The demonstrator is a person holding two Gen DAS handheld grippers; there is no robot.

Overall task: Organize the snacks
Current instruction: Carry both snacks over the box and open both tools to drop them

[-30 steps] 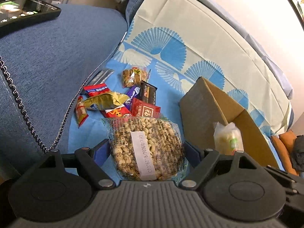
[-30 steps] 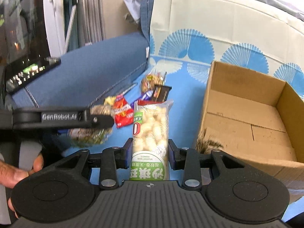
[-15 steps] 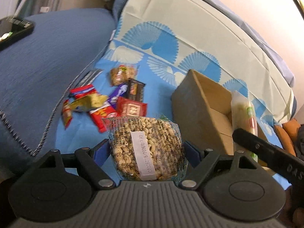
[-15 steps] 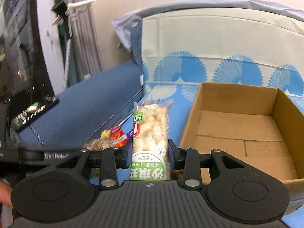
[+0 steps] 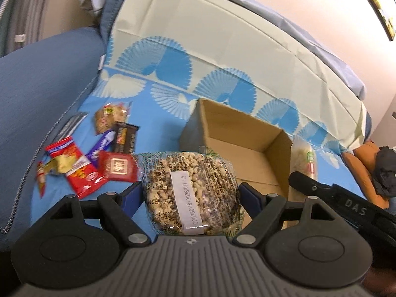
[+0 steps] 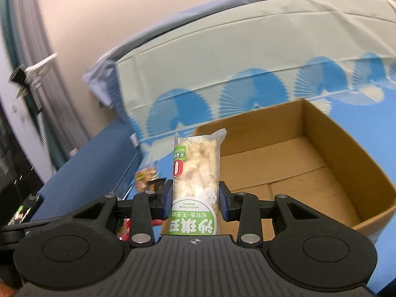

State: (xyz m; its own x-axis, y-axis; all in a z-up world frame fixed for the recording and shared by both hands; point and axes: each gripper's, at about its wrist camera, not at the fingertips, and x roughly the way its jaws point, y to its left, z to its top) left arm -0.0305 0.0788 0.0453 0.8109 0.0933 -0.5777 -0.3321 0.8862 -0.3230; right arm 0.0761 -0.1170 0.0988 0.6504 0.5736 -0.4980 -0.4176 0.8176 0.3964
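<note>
My left gripper (image 5: 190,194) is shut on a round clear bag of puffed cereal (image 5: 190,190) with a white date label, held above the blue cloth at the near left corner of an open cardboard box (image 5: 247,136). My right gripper (image 6: 195,198) is shut on a tall clear pack of white puffed snack (image 6: 196,168) with a green label, raised in front of the same box (image 6: 309,163), whose inside is bare. In the left wrist view that pack (image 5: 305,158) and the right gripper's dark arm show at the box's right side.
Several small snack packets lie on the blue patterned cloth left of the box: a red one (image 5: 117,169), a dark one (image 5: 125,137), a red-and-yellow bag (image 5: 79,173) and a clear nut bag (image 5: 110,117). A blue sofa arm (image 5: 42,94) rises at the left. Orange and dark items (image 5: 376,168) lie at the right.
Both grippers have carried their packs rightward and up toward the box. The right gripper has rolled, so the box now looks tilted. The loose packets have slid to the left of the left wrist view.
</note>
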